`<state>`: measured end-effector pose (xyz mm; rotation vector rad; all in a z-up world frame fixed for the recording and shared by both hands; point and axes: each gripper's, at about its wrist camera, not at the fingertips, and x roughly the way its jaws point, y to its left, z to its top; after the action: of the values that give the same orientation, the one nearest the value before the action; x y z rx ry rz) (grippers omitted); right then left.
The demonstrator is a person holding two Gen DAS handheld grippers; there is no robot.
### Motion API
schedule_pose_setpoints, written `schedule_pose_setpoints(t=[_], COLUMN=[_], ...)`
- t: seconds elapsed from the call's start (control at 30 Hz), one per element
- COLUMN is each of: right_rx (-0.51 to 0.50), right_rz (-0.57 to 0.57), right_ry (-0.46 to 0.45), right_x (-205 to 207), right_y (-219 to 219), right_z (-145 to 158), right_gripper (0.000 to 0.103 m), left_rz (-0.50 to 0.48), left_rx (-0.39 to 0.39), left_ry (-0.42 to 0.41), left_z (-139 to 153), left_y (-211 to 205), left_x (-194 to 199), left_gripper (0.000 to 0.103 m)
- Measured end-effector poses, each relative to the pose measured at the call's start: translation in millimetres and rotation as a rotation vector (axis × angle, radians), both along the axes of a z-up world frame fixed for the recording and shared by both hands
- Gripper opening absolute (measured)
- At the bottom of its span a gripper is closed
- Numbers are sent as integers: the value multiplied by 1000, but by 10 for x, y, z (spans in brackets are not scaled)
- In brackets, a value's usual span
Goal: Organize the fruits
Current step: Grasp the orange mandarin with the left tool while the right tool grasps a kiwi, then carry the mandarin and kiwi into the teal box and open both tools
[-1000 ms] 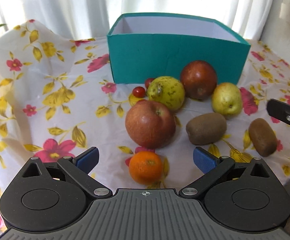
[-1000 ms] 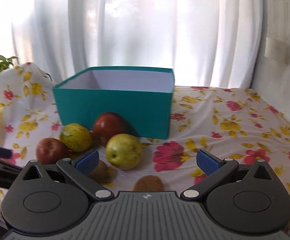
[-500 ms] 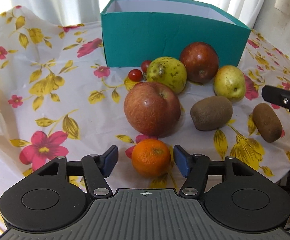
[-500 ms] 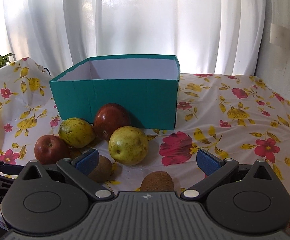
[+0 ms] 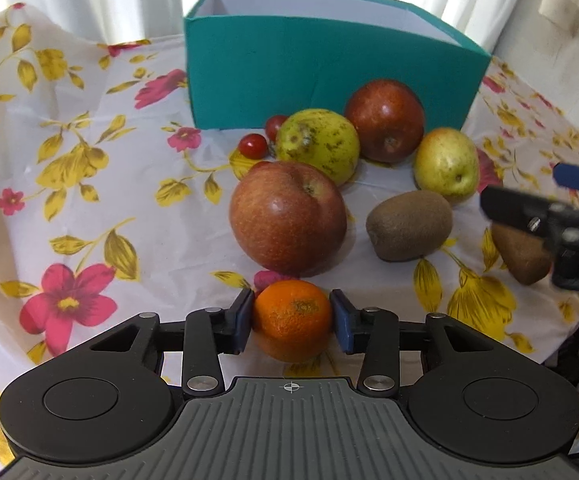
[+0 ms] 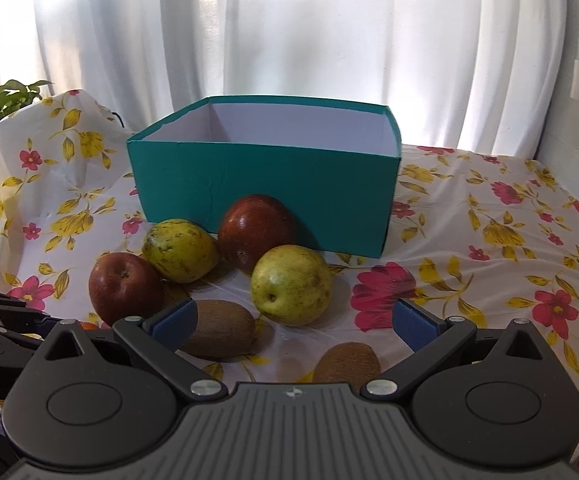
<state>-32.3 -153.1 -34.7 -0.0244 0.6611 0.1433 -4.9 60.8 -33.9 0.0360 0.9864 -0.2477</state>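
Left wrist view: orange [image 5: 292,320] is pinched between the just-closing jaws of the left gripper [image 5: 292,322]; slippage is risked on the rounded peel. Right gripper [image 6: 295,318]: jaws are spread, nothing pinched; kiwi [image 6: 346,362] below them could be nudged.

I see a white tablecloth [image 6: 469,184] with red and yellow flowers covering the table. White curtains [image 6: 289,28] hang behind it, and a green plant [image 6: 3,100] pokes up at the far left.
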Motion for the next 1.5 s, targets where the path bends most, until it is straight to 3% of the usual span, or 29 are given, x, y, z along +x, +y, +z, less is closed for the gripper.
schedule_pose_setpoints(t=[0.4, 0.57, 0.73, 0.83, 0.97, 1.1, 1.3, 1.5], right_rx=[-23, -29, -5, -8, 1, 23, 41, 63], right_rz=[84, 101, 91, 85, 76, 79, 96, 48], right_ry=[73, 122, 161, 184, 185, 190, 98, 22], right_x=[154, 268, 363, 402, 409, 381, 248, 240], right_y=[313, 449, 502, 539, 556, 509, 367, 205], right_z=[-145, -305, -410, -460, -456, -385, -31, 243], right_gripper=[102, 89, 82, 70, 67, 67, 67, 67], left_rz=[66, 65, 65, 60, 51, 39, 7, 21], left_rx=[-38, -46, -46, -44, -40, -41, -80, -69], left_ry=[-26, -27, -22, -11, -9, -31, -103, -179], left_z=[202, 238, 250, 243, 255, 365, 731, 1102], left_y=[224, 265, 311, 306, 309, 293, 197, -16], left_x=[-21, -4, 11, 43, 67, 100, 338, 773], left_gripper=[45, 45, 45, 45, 45, 45, 45, 45])
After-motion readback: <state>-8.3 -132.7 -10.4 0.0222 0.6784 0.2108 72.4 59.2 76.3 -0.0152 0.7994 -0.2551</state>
